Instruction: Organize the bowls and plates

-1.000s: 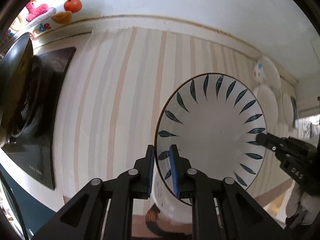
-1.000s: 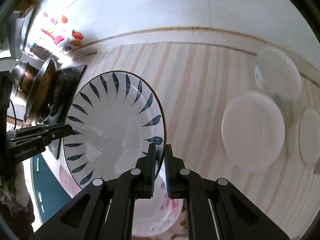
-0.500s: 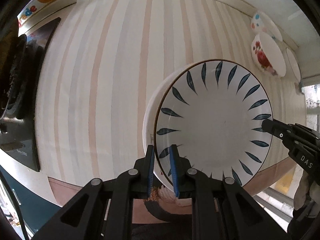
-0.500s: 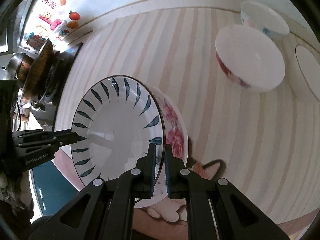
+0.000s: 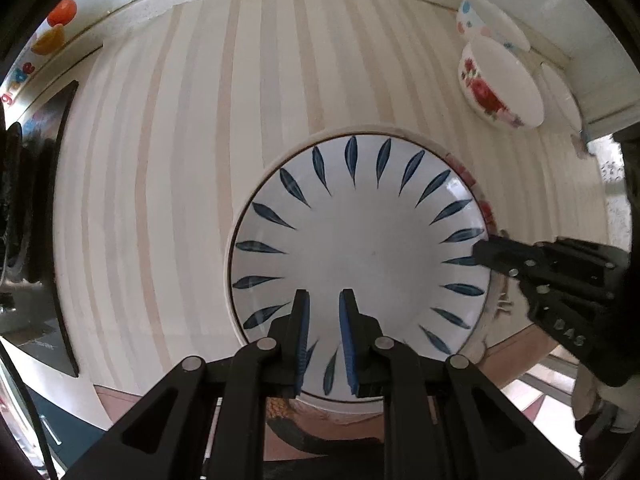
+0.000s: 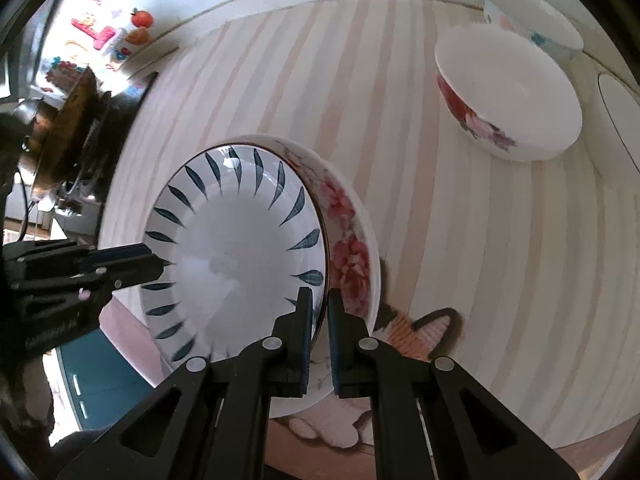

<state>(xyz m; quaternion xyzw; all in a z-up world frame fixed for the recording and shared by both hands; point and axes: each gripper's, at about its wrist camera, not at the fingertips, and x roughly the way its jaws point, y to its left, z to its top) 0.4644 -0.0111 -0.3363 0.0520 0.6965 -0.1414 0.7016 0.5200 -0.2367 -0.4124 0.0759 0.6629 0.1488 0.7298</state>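
A white bowl with blue leaf marks (image 5: 360,248) (image 6: 236,256) sits inside a larger white bowl with red flowers (image 6: 352,252), whose rim shows in the left wrist view (image 5: 486,210). My left gripper (image 5: 324,312) has its jaws a little apart over the leaf bowl's near rim. My right gripper (image 6: 319,306) is shut on the leaf bowl's rim at its right side. Each gripper shows in the other's view, the right one (image 5: 492,256) and the left one (image 6: 148,260).
A red-flowered white bowl (image 5: 500,84) (image 6: 508,92) and a dotted bowl (image 5: 488,24) (image 6: 532,20) stand at the back right, with a plate (image 6: 620,108) beyond. A dark stove with a pan (image 6: 68,112) is at the left. The striped cloth (image 5: 200,160) covers the counter.
The leaf bowl has come down from above the counter into the flowered bowl. My left gripper's jaws have parted off its rim.
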